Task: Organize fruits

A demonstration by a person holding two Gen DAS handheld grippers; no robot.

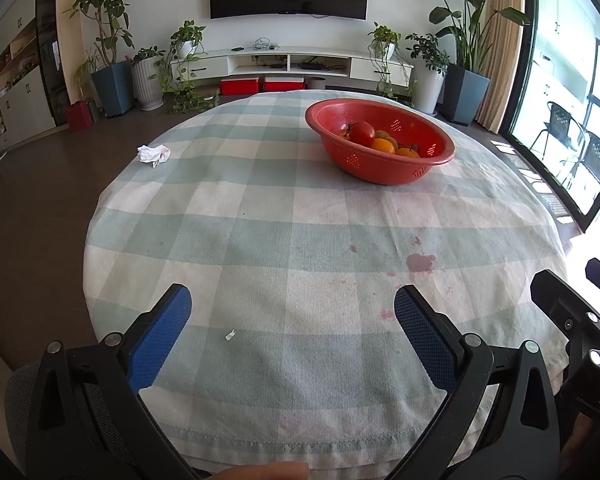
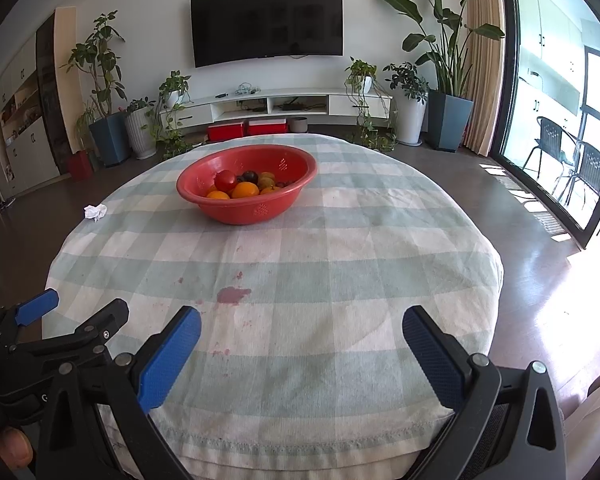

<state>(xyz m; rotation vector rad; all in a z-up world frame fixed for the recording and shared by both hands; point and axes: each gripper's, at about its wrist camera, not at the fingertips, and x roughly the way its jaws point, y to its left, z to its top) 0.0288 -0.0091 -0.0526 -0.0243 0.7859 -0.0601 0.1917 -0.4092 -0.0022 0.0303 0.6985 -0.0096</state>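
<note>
Both the left hand-held gripper (image 1: 292, 304) and right hand-held gripper (image 2: 302, 326) hover wide and empty over the tabletop (image 1: 260, 220), well short of the red fruit bowl (image 2: 247, 204).

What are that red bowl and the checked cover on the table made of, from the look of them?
The red bowl looks like moulded plastic with a slight sheen: one even colour, a rolled rim, and clusters of small drain holes in its wall, like a colander. The cover looks like woven cotton or a similar cloth, matte, with a visible weave, a stitched hem at the near edge and reddish stains soaked in.
</note>
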